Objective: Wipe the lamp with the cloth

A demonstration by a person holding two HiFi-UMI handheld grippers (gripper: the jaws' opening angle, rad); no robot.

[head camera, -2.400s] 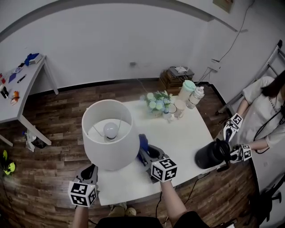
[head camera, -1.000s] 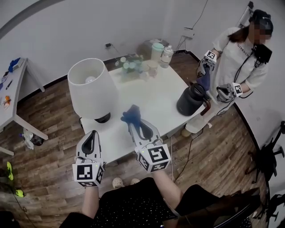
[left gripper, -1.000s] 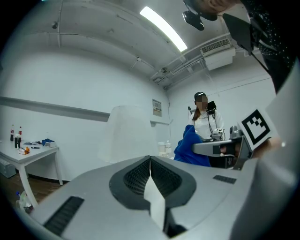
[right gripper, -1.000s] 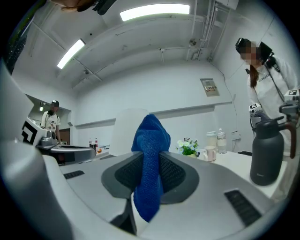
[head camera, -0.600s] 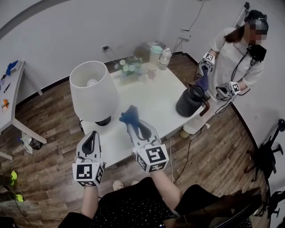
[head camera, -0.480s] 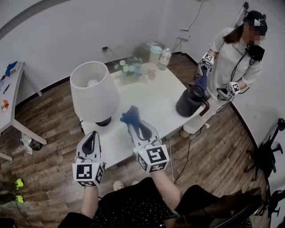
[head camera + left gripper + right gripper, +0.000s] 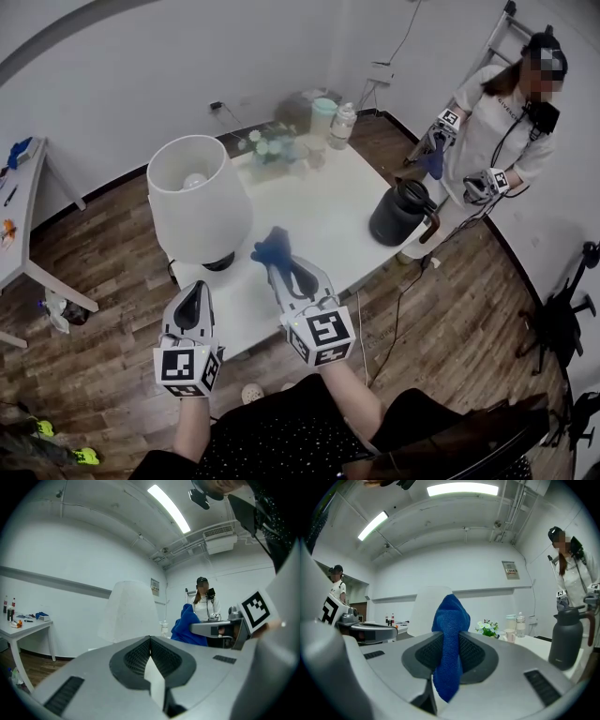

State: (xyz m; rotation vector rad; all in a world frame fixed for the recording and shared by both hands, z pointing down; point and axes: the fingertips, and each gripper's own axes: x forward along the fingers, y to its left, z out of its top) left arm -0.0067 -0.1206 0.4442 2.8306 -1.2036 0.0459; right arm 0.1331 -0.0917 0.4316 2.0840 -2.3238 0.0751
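A white table lamp (image 7: 195, 202) with a wide shade stands on the white table (image 7: 328, 211), at its left end. My right gripper (image 7: 281, 262) is shut on a blue cloth (image 7: 273, 247), held above the table's near edge, right of the lamp and apart from it. The cloth (image 7: 449, 630) sticks up between the shut jaws, with the lamp shade (image 7: 429, 602) behind it. My left gripper (image 7: 195, 298) hangs shut and empty below the lamp, off the table's front edge. The left gripper view shows the shade (image 7: 129, 611) ahead and the cloth (image 7: 187, 627) to its right.
A dark kettle (image 7: 400, 212) stands at the table's right end. A person (image 7: 497, 112) beside it holds two more grippers. Flowers (image 7: 267, 143), a cup and bottles (image 7: 333, 120) crowd the far edge. A second white table (image 7: 19, 216) is at the left.
The view pulled back from right above the lamp to a spot in front of the table. My right gripper came away from the lamp's base with the cloth and has held steady lately.
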